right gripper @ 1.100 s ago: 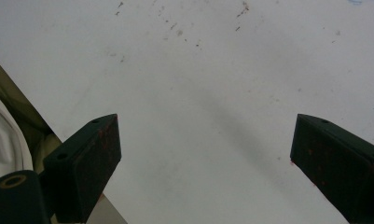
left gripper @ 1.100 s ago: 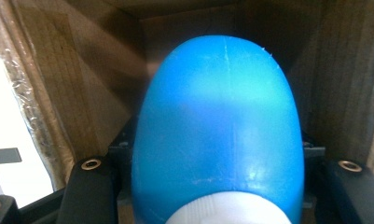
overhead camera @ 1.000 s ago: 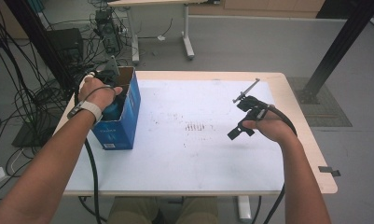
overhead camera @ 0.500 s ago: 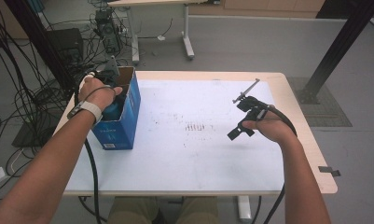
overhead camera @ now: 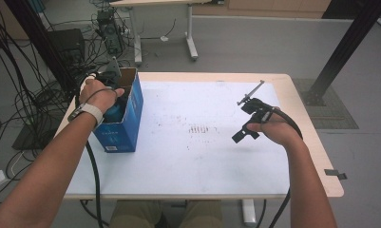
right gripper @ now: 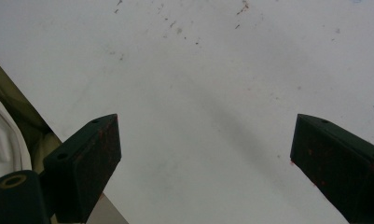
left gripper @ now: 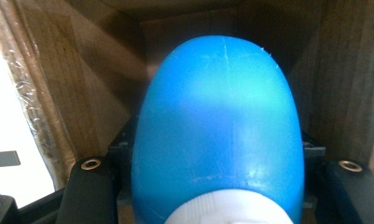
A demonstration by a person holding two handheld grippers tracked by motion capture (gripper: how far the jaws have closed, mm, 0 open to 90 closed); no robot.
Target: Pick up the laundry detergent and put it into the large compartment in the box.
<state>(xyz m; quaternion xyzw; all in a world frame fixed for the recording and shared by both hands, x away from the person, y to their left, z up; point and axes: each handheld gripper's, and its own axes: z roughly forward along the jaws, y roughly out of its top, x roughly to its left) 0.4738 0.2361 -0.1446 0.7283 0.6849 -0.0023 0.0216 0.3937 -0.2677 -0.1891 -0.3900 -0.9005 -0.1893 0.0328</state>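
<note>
Left gripper (overhead camera: 113, 95), at 9 o'clock, is clamped round a blue bottle (left gripper: 217, 126) inside the box (overhead camera: 124, 124); lifting out probably comes next. Right gripper (right gripper: 205, 163) gapes empty.

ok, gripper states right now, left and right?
Left gripper: shut on blue bottle, inside the box.
Right gripper: open, empty, above the table.

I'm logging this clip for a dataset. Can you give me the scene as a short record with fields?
setting: white table, cables on the floor
box: blue, open top, at the table's left edge
bottle: blue with a white cap, inside the box
left claw: down in the box, jaws on either side of the bottle
right claw: open, nothing held, above bare table
table marks: small reddish specks near the middle
</note>
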